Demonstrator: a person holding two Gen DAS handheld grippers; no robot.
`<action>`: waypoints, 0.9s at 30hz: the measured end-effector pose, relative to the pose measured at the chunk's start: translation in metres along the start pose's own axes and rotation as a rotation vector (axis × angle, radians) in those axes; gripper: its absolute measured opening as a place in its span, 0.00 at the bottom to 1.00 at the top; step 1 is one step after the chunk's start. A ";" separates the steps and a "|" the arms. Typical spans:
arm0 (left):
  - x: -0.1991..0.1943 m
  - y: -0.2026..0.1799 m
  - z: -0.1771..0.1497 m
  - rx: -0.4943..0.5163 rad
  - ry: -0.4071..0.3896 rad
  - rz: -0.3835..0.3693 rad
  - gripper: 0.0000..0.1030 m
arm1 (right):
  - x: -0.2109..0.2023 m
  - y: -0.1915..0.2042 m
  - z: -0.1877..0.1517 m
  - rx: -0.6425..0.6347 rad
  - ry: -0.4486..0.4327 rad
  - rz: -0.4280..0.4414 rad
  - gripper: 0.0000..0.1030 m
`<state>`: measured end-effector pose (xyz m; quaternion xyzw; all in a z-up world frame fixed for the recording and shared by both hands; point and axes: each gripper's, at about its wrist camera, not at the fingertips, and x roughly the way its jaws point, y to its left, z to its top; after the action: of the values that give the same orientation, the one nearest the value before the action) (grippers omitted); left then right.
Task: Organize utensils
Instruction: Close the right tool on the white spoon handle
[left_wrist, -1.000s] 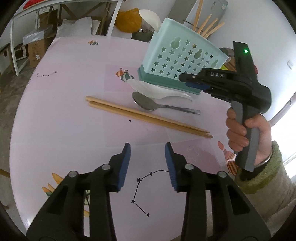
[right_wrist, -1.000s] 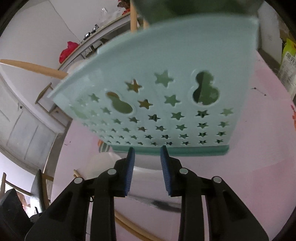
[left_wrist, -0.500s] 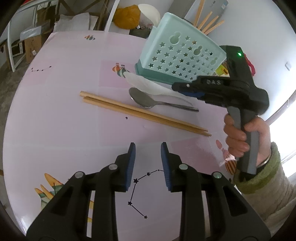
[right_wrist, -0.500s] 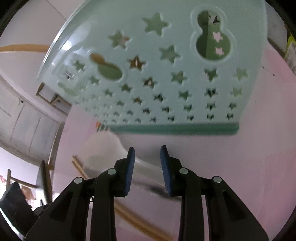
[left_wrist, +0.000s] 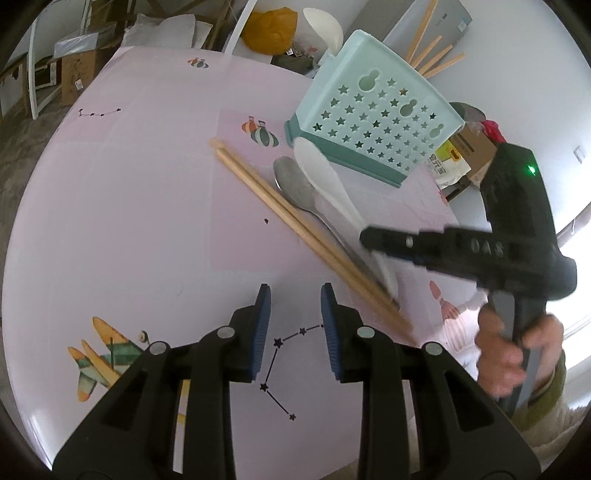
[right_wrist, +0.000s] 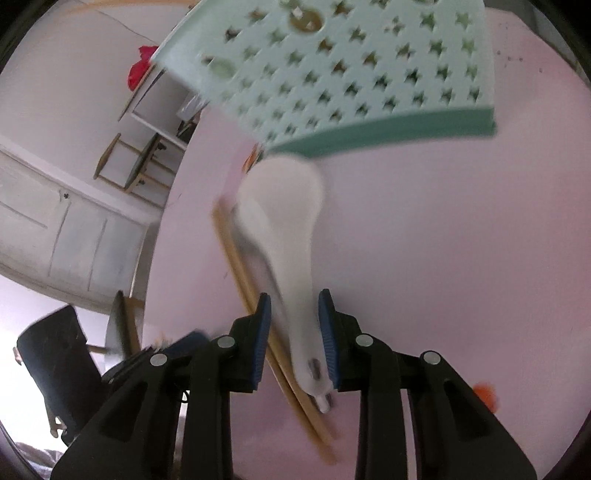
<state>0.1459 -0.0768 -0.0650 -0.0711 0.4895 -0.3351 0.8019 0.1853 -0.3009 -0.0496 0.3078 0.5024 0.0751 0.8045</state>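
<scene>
A mint utensil basket (left_wrist: 373, 118) with star holes stands on the pink table; it also shows in the right wrist view (right_wrist: 351, 70). In front of it lie a white plastic spoon (left_wrist: 325, 181), a metal spoon (left_wrist: 295, 184) and a pair of wooden chopsticks (left_wrist: 295, 221). My right gripper (right_wrist: 295, 321) is open, its jaws on either side of the white spoon's handle (right_wrist: 295, 295), low over the table. From the left wrist view it (left_wrist: 380, 240) reaches in from the right. My left gripper (left_wrist: 294, 325) is open and empty, hovering over the near table.
The basket holds more chopsticks (left_wrist: 432, 55) and a white ladle (left_wrist: 325, 26). Boxes and packets (left_wrist: 461, 155) sit right of the basket. A table leg and cardboard boxes (left_wrist: 74, 70) stand beyond the far edge.
My right gripper has dropped from in front of the basket down to the white spoon's handle, jaws now astride it. My left gripper has turned slightly and stayed open.
</scene>
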 end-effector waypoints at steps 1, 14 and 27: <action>0.000 0.000 0.000 0.001 0.001 0.000 0.25 | 0.003 0.003 -0.005 0.008 0.009 0.015 0.24; -0.005 -0.007 -0.013 0.017 0.001 0.036 0.25 | 0.016 0.029 -0.035 0.045 0.012 0.018 0.18; -0.013 -0.004 -0.016 0.027 -0.020 0.091 0.27 | -0.021 -0.010 -0.040 0.127 -0.092 -0.048 0.40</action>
<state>0.1270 -0.0691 -0.0618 -0.0412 0.4797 -0.3044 0.8219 0.1394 -0.3013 -0.0510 0.3493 0.4757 0.0097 0.8072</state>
